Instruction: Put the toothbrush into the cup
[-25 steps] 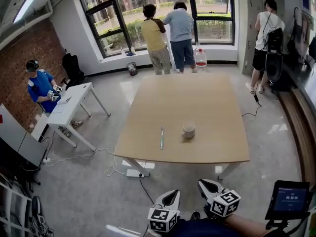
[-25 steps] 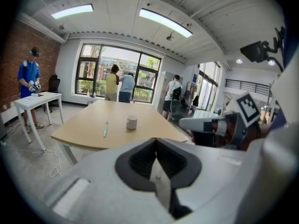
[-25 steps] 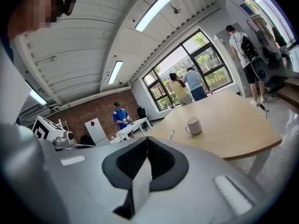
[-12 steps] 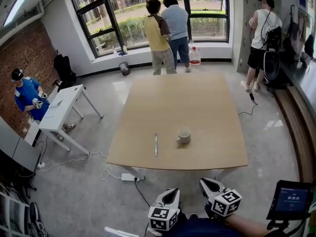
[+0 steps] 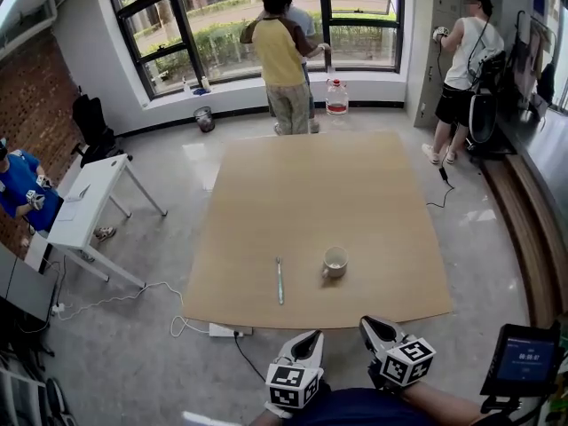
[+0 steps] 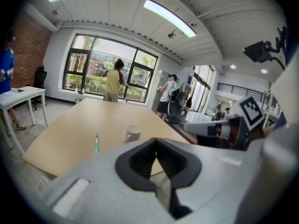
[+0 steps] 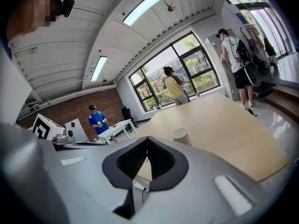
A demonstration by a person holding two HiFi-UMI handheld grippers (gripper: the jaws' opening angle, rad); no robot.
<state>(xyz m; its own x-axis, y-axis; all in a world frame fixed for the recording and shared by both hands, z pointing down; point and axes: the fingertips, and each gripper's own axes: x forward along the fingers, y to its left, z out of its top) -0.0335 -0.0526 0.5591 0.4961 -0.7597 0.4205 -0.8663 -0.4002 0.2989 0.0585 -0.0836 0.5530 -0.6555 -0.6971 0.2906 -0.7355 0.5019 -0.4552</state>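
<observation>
Standing short of the worktop, well back from its near edge. Holding the left hand-held gripper low at the bottom of the head view, jaws pressed together on nothing. Same for the right hand-held gripper just beside it: closed, empty, aimed toward the worktop.

On the pale wood, near the front edge, a toothbrush lying flat, pointing lengthwise away from the camera. Just to its right and apart from it, a white cup, upright, mouth open to the ceiling.

Beyond the far end, a person in a yellow top at the window, a water jug on the floor close by. At left, a small white desk with a seated person in blue next to it. On the floor under the near edge, a power strip.
</observation>
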